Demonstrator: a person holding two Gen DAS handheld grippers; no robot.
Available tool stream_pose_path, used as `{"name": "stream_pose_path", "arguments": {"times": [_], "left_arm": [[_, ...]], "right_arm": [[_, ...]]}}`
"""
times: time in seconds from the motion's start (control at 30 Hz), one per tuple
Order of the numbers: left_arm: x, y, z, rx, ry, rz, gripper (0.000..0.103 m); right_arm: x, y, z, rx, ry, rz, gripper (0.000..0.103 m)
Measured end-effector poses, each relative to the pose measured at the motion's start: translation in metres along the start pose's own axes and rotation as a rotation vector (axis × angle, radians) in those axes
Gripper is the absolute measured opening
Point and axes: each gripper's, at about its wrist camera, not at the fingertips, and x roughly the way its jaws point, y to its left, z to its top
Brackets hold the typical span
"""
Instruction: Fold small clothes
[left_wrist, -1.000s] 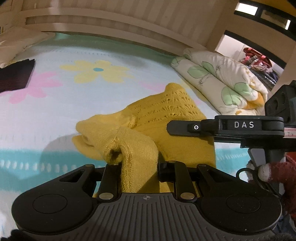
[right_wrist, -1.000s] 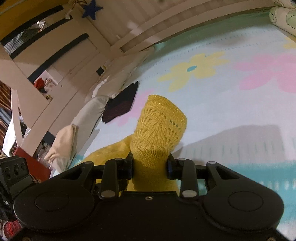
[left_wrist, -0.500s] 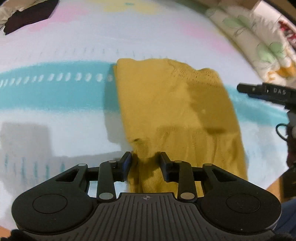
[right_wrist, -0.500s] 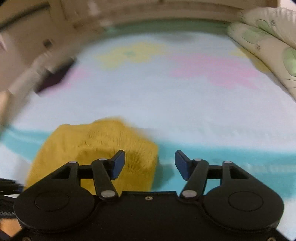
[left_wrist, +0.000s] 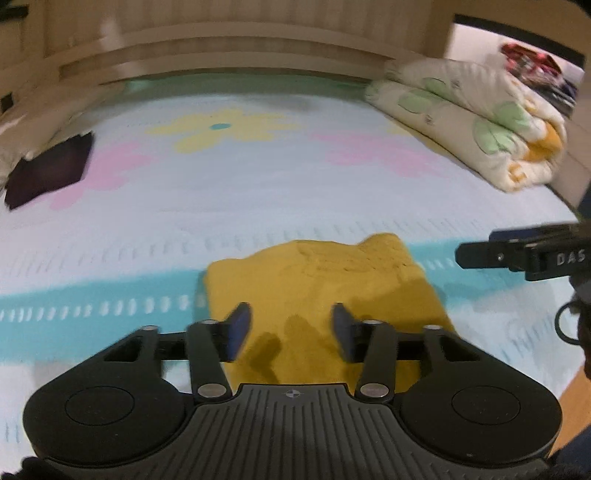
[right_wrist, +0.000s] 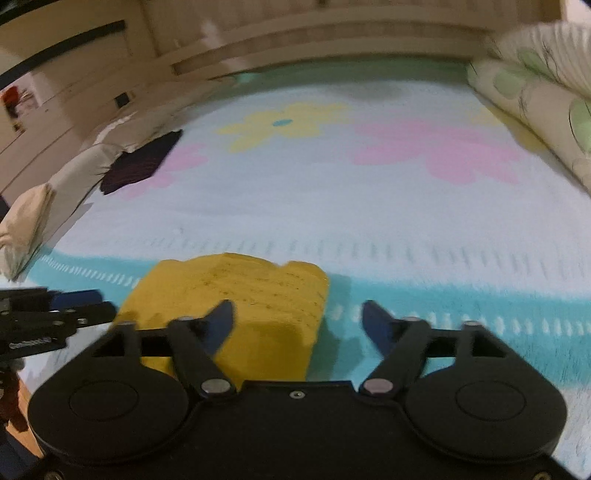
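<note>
A yellow knitted garment (left_wrist: 321, 288) lies folded flat on the flowered bed cover (left_wrist: 258, 192), across its turquoise stripe. My left gripper (left_wrist: 291, 325) hovers over the garment's near part; its jaws are opening and the pads touch nothing. From the right wrist view the same yellow garment (right_wrist: 243, 295) lies low and left. My right gripper (right_wrist: 297, 323) stands above its right edge, jaws opening wide, with no cloth pinched. The right gripper's finger (left_wrist: 517, 254) shows at the right edge of the left wrist view, and the left gripper (right_wrist: 48, 317) shows at the left edge of the right wrist view.
A folded floral quilt (left_wrist: 472, 122) lies at the bed's far right. A dark folded cloth (left_wrist: 48, 170) rests at the far left beside pale pillows (right_wrist: 55, 184). A wooden slatted headboard (left_wrist: 229, 51) runs along the back. The bed's near right edge drops to a wooden floor (left_wrist: 576, 391).
Both grippers held the yellow garment lifted a second ago. They laid it flat on the bed and let go, and both have opened and drawn back above it.
</note>
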Motion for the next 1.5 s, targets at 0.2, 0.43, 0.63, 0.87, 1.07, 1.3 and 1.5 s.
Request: {"name": "stream_pose_path", "arguments": {"times": [0.2,0.43,0.63,0.87,1.07,1.3,1.5], "left_arm": [[-0.009,-0.006,-0.009,-0.033,-0.016,0.029,0.091],[-0.014,-0.002,-0.029,-0.165,0.019,0.066,0.094],[-0.024,-0.009,-0.045,-0.185,0.032,0.065,0.093],[-0.039,-0.025,-0.061,-0.160,0.019,0.136,0.092],[-0.061,-0.039,-0.069,-0.157,-0.036,0.303,0.091],[-0.074,-0.047,-0.077,-0.144,-0.051,0.267,0.091],[-0.079,-0.058,-0.090,-0.126,-0.035,0.294,0.091]], "right_arm": [[-0.017,0.017,-0.014,-0.027,-0.047,-0.053,0.103],[-0.027,0.024,-0.047,0.021,-0.009,-0.102,0.103],[-0.041,0.026,-0.068,0.049,-0.012,-0.129,0.103],[-0.059,0.039,-0.085,0.022,-0.036,-0.159,0.103],[-0.072,0.048,-0.099,0.021,-0.064,-0.160,0.103],[-0.081,0.056,-0.112,0.047,-0.072,-0.156,0.103],[-0.085,0.061,-0.116,0.063,-0.091,-0.165,0.103]]}}
